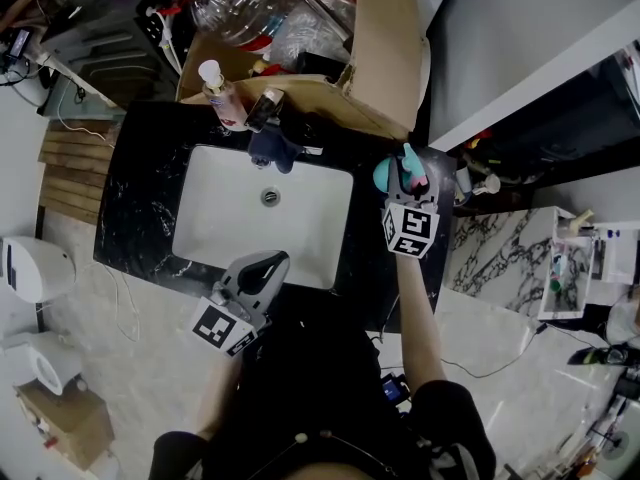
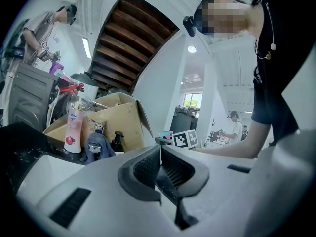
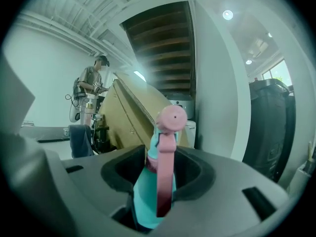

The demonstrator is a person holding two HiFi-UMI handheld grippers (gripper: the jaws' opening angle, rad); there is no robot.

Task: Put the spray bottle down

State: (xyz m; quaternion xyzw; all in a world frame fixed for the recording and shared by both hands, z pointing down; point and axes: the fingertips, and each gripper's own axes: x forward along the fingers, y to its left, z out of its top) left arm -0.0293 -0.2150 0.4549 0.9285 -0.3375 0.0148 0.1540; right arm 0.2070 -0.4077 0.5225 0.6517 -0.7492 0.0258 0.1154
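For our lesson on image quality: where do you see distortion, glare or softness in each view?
Head view: white sink bright, black counter underexposed. Left gripper view: fisheye vignette, window blown out. Right gripper view: fisheye bowing, close spray bottle slightly soft.

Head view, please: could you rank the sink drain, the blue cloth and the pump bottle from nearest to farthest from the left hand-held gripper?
1. Sink drain, in the basin, beyond the left hand-held gripper.
2. Blue cloth, at the basin's back rim.
3. Pump bottle, behind it, leftward.
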